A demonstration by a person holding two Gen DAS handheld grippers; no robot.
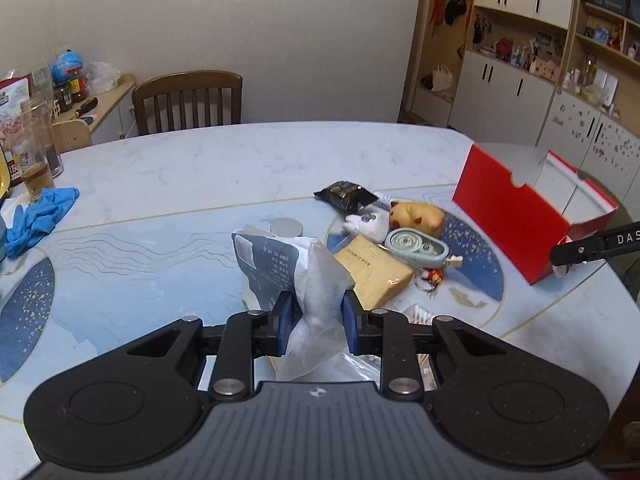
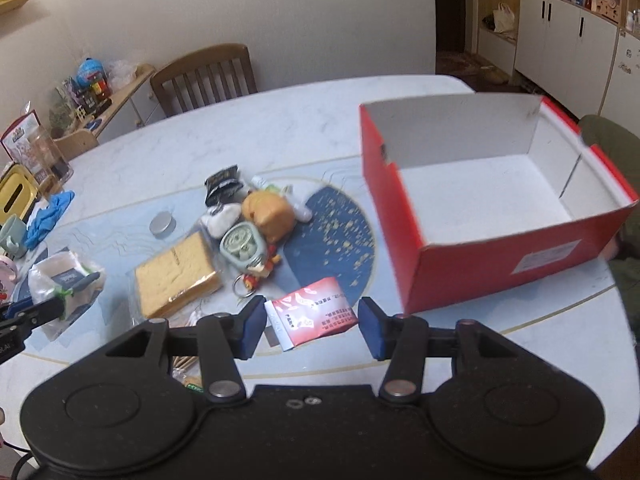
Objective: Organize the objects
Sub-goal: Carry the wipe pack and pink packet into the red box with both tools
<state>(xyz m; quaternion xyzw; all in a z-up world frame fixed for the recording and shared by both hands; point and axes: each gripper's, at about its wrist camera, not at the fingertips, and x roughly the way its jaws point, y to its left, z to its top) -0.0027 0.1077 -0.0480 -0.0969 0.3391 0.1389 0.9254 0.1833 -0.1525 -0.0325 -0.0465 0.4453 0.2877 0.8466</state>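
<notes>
The left tongs (image 1: 315, 312) are clamped on a crinkly plastic bag (image 1: 316, 280) with a blue and white packet (image 1: 266, 264) inside, and the bag hangs just above the surface (image 1: 192, 168). The right tongs (image 2: 312, 322) hold a red and white packet (image 2: 310, 312) between their blue pads (image 2: 253, 326); the packet fills the gap from pad to pad, so it looks gripped, though only lightly.

The red box (image 2: 492, 264) stands open and empty just to the right of that packet. I think both things are meant to go in there.

Near the middle lies a little pile: a yellow sponge (image 2: 174, 280), a green tape dispenser (image 2: 242, 246), an orange plush toy (image 2: 268, 212), a black snack packet (image 2: 222, 186) and a round metal lid (image 2: 163, 225).

What could go wrong? The plastic bag is soft and slippery, so it could slide out of the left tongs. The blue packet could drop out of the loose bag. The left tongs must cross over the pile, and the hanging bag could knock the toy or the tape off its spot. The box is light, so a bump on its wall could push it away.
</notes>
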